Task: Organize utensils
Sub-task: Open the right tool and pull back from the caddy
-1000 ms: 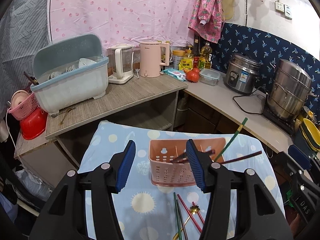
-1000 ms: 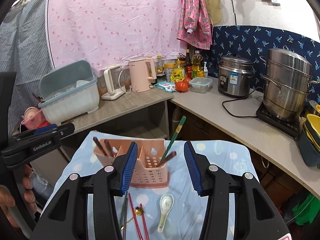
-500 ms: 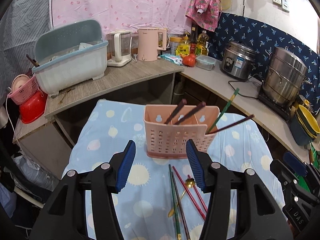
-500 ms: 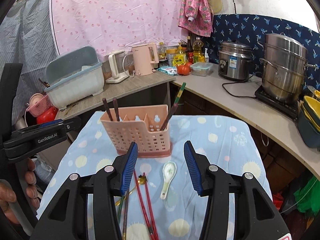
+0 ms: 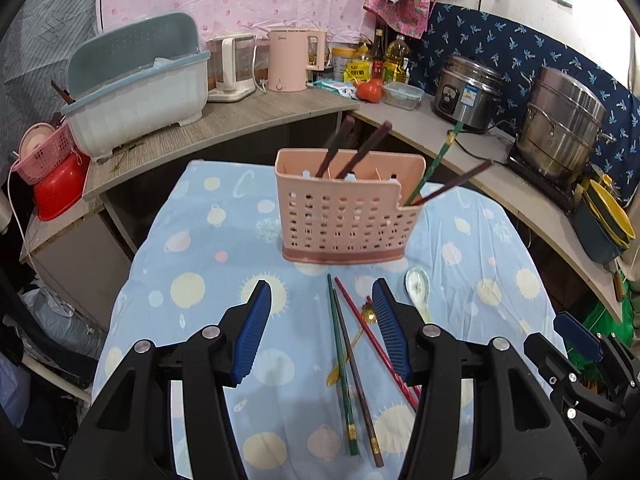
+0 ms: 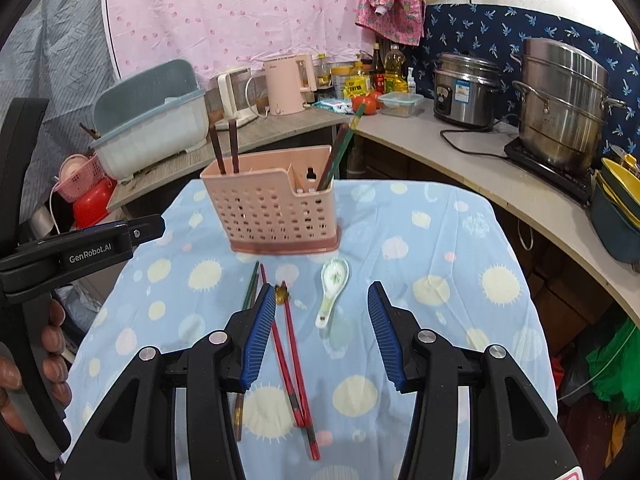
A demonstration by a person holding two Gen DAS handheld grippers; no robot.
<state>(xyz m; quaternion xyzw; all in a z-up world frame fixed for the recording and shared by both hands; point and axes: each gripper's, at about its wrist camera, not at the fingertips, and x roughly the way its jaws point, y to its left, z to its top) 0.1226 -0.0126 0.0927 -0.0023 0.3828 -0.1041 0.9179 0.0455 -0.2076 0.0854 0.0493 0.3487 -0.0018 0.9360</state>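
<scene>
A pink perforated utensil holder stands on the blue patterned tablecloth with dark chopsticks and one green chopstick standing in it. In front of it lie a green chopstick, a dark chopstick, red chopsticks, a small gold spoon and a white ceramic spoon. My left gripper hovers open above the green and dark chopsticks. My right gripper hovers open above the white spoon's handle, red chopsticks beside its left finger. Neither holds anything.
A grey L-shaped counter runs behind the table with a dish rack, kettles, bottles, a rice cooker and a steel steamer pot. A person's hand grips the left tool at the right wrist view's left edge.
Both grippers have come down and forward toward the table. The holder and the loose utensils now sit larger and higher in both views. Jaw widths are unchanged.
</scene>
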